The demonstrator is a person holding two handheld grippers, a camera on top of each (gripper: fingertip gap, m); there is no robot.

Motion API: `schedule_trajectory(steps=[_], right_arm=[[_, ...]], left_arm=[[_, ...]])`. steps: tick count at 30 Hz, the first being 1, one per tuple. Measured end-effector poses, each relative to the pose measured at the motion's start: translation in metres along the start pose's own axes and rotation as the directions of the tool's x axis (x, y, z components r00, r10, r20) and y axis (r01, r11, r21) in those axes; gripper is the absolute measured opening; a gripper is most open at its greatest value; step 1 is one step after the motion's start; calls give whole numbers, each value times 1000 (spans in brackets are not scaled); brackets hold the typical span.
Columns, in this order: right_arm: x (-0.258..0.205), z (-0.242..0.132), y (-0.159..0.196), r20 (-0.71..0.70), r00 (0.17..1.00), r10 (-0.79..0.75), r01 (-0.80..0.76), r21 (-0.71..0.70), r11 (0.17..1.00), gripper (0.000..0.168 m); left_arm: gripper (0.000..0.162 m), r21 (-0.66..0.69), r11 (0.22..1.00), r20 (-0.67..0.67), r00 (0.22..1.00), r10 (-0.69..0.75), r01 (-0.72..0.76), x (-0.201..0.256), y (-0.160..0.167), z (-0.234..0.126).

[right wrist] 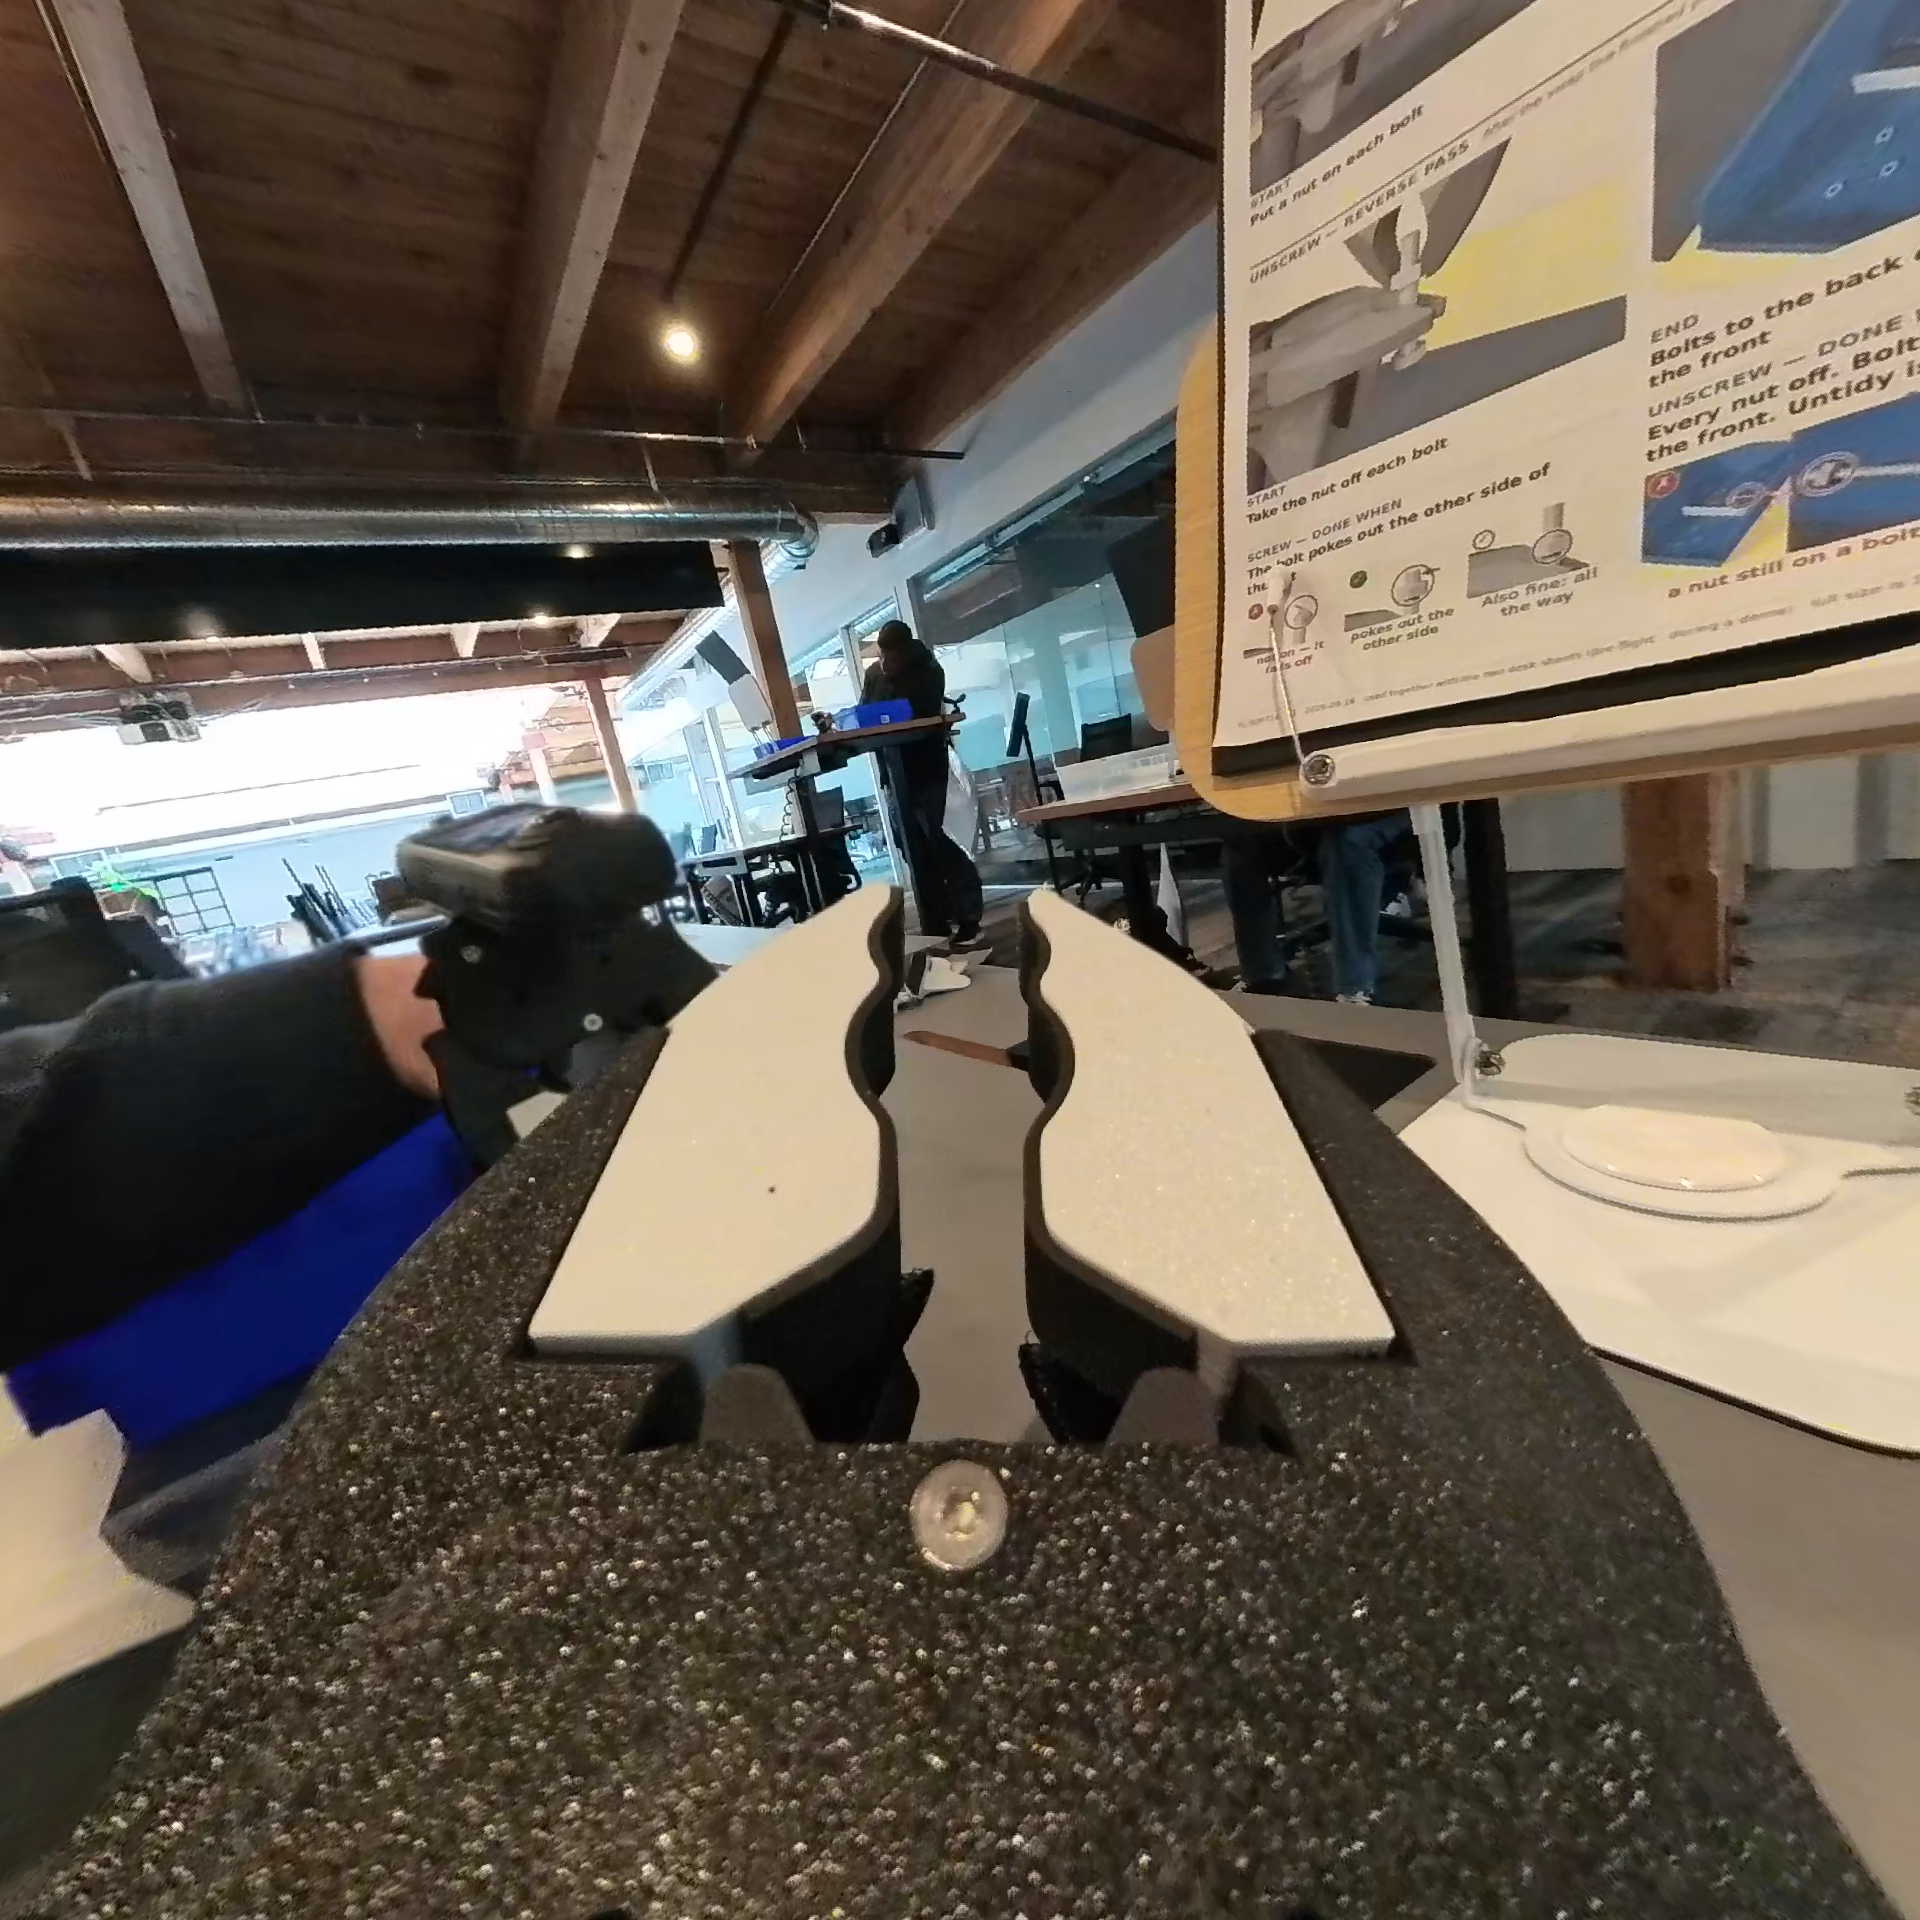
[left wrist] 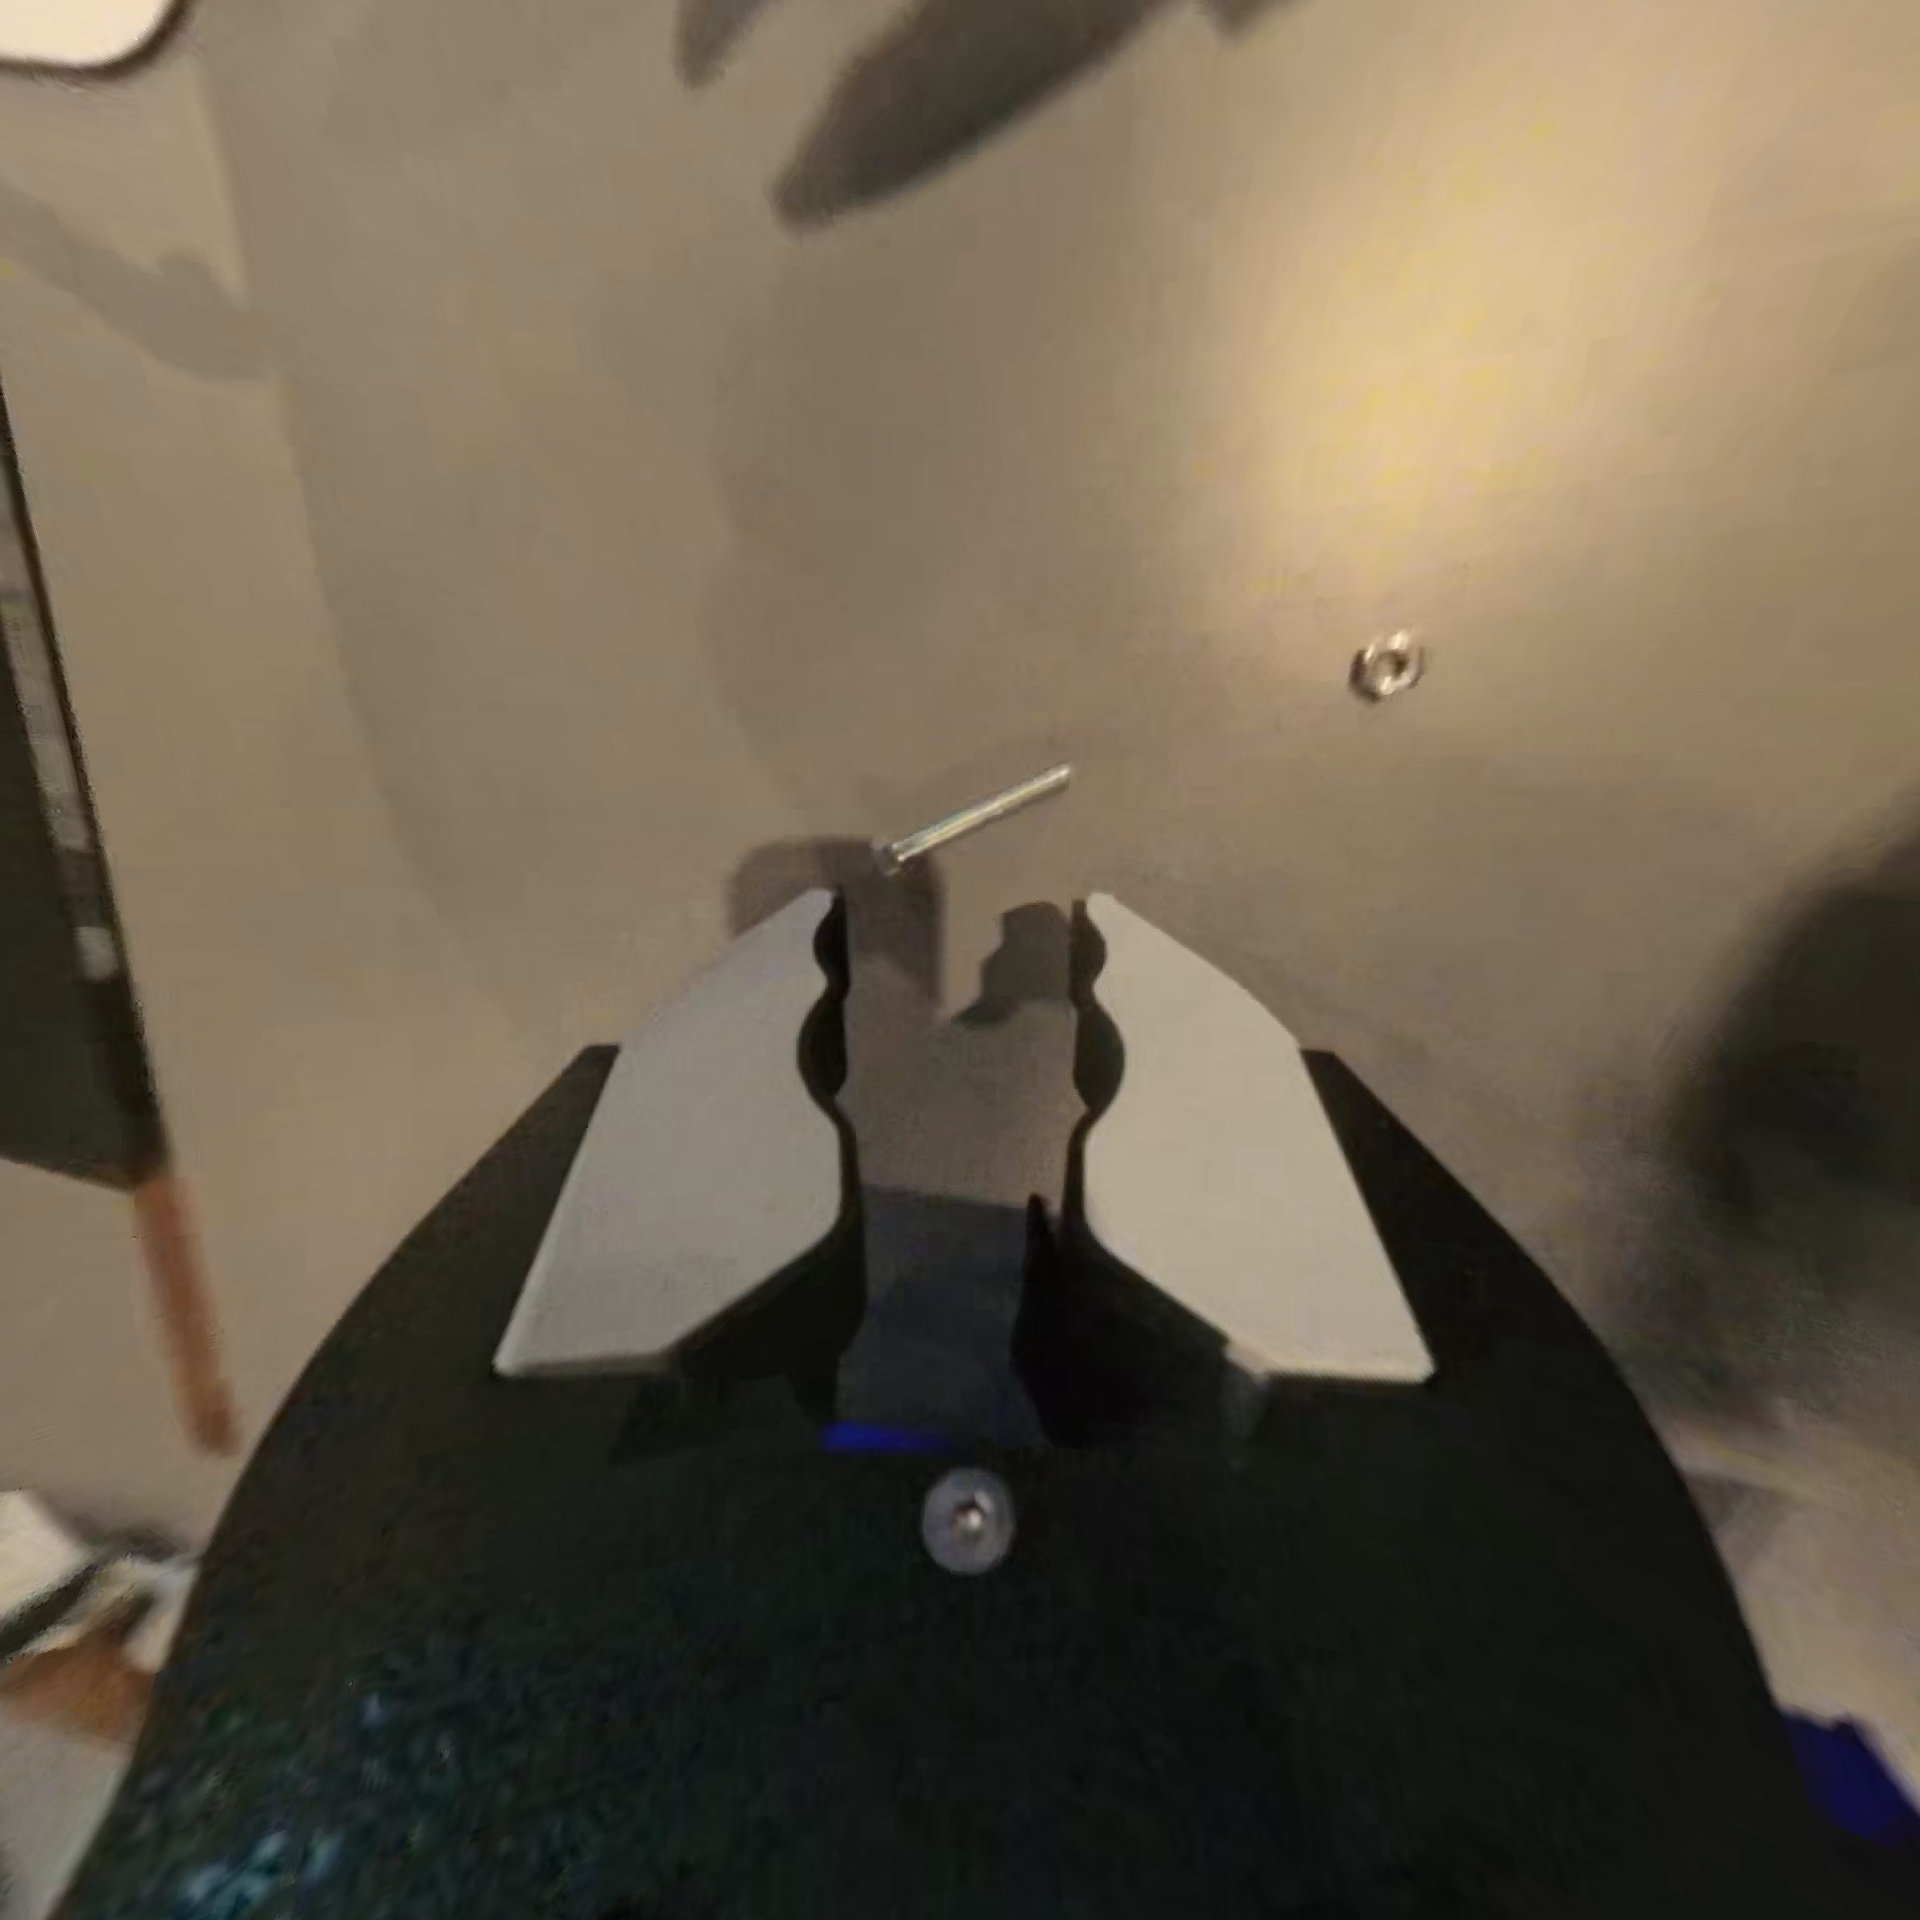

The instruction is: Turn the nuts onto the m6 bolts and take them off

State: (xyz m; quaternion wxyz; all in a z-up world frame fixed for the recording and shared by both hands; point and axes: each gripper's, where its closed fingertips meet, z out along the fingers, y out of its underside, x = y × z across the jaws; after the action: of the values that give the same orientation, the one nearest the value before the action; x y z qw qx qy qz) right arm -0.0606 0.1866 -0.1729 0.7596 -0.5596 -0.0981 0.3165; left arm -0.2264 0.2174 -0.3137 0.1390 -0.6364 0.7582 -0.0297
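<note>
Left gripper hangs spread and empty above the grey table. Bolt lies flat just beyond its fingertips, head nearest the left finger, shaft angling away to the right. Nut rests farther right, well apart. Right gripper, raised and facing the room, is parted with nothing between its fingers.

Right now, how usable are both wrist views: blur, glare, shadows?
Left wrist view: soft with motion smear at the edges, a warm glare patch on the table, finger shadows near the bolt; nut still readable. Right wrist view: sharp up close, windows blown out, fisheye bending the beams.
</note>
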Motion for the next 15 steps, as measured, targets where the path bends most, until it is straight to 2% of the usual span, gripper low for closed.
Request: schedule_trajectory(steps=[3,7,15], right_arm=[[0,0,0,-3,1000,-5,5,-2,1000,20],[4,-3,-4,-12,1000,5,-5,16,1000,20],[10,-9,-11,-29,999,17,-15,45,999,21]], left_arm=[[37,-50,987,-69,986,150,-153,5,-7,6],[31,-169,943,-138,954,266,-287,6,-3,15],[13,-301,868,-247,912,328,-394,11,9,26]])
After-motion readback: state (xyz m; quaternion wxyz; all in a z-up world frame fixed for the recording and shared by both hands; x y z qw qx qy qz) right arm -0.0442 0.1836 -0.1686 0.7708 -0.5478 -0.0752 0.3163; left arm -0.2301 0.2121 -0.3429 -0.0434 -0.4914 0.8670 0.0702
